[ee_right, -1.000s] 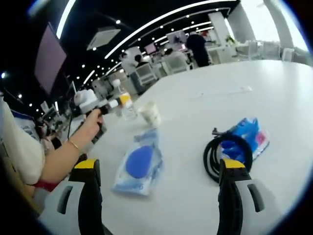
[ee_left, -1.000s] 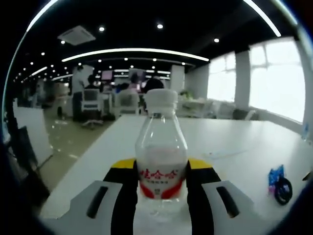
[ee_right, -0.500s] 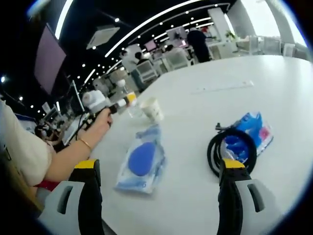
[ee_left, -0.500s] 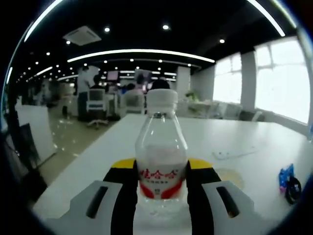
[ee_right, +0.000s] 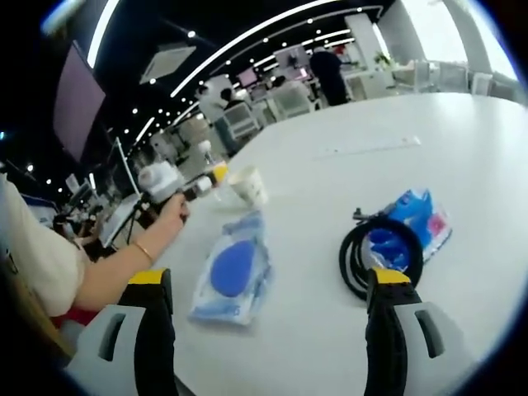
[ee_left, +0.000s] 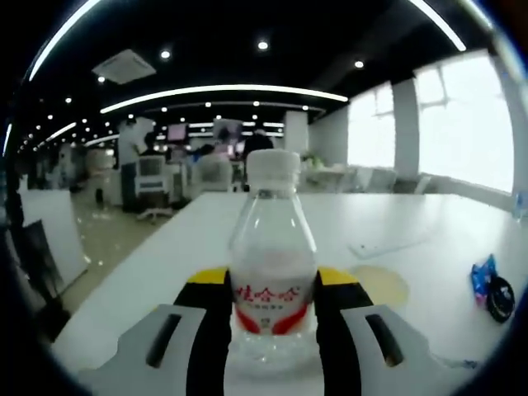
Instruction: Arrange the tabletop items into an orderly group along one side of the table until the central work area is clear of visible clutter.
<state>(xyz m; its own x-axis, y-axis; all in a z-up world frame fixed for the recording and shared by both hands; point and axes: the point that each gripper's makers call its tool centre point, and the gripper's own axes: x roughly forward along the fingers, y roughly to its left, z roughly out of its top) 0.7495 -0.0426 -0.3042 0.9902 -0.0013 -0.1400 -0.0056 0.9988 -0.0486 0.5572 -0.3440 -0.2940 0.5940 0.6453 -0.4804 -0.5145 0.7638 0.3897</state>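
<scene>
On the white table (ee_right: 462,148), my right gripper (ee_right: 268,309) stands released before a blue packet (ee_right: 232,276) and a black cable coil (ee_right: 381,256). My left gripper (ee_left: 272,309) is clenched around a water bottle (ee_left: 272,247), held upright near a paper cup (ee_right: 249,186)

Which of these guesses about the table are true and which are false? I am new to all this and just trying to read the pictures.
1. The left gripper is closed on a clear water bottle. True.
2. The bottle has no cap. False: a white cap sits on top of it.
3. The right gripper is holding the coiled black cable. False: its fingers stand wide apart with nothing between them, and the cable lies on the white table.
4. A clear pouch with a round blue item lies flat on the table. True.
5. A paper cup stands on the table beyond the pouch. True.
6. The cable lies far from the blue packet. False: it lies partly over it.
</scene>
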